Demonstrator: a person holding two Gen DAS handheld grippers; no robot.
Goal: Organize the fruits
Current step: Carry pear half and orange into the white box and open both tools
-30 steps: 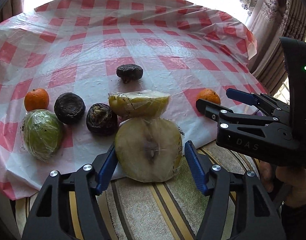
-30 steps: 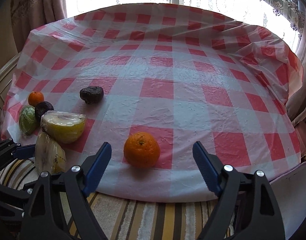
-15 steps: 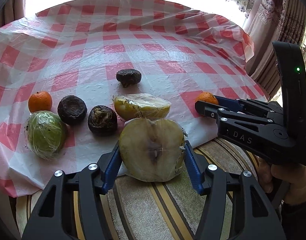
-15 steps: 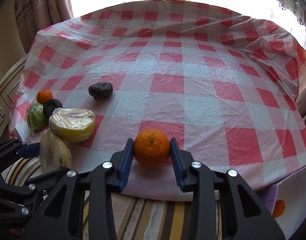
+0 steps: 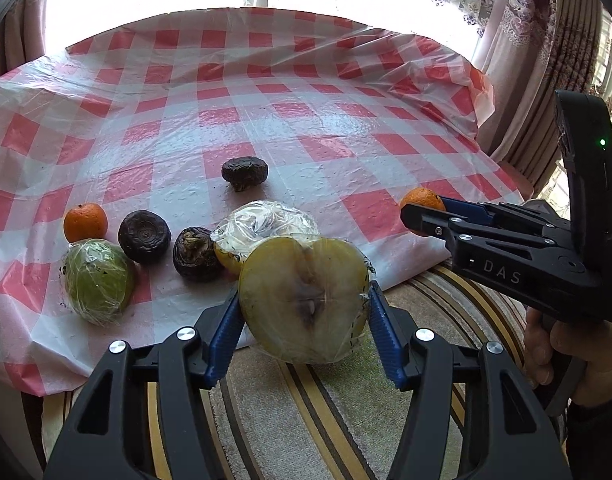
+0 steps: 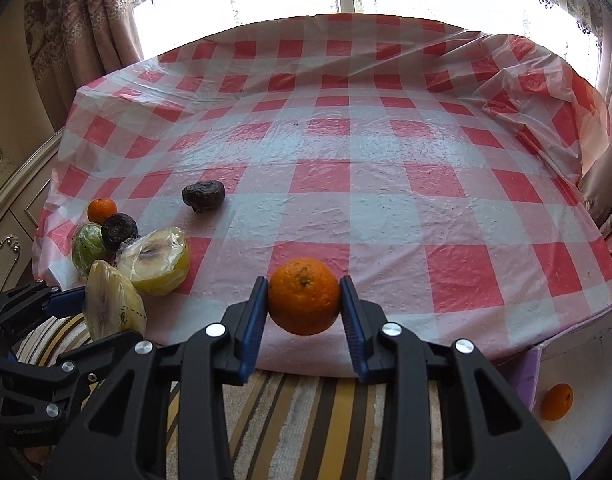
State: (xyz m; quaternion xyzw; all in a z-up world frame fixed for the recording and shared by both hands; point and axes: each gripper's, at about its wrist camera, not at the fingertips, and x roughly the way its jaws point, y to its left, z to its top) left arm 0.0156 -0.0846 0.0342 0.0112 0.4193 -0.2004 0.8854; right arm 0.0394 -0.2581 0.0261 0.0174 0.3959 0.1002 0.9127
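Note:
My left gripper (image 5: 304,312) is shut on a plastic-wrapped half apple (image 5: 302,300), cut face toward the camera, held above the table's near edge. My right gripper (image 6: 304,304) is shut on an orange (image 6: 304,295) and holds it above the near edge; it shows in the left wrist view (image 5: 422,210) at the right. On the red-checked tablecloth (image 6: 346,152) lie a second wrapped half apple (image 5: 262,226), a wrapped green fruit (image 5: 98,280), a small orange (image 5: 85,222) and three dark wrinkled fruits (image 5: 144,236), (image 5: 196,254), (image 5: 244,174).
A striped cushion or rug (image 5: 306,420) lies below the table edge. A white box (image 6: 578,380) at the lower right holds another orange (image 6: 556,402). Curtains (image 5: 546,60) hang behind the table, and a cabinet (image 6: 10,184) stands at the left.
Both grippers closed, the left on the wrapped half apple and the right on the orange. Both have since lifted their fruit and drawn back toward the near edge.

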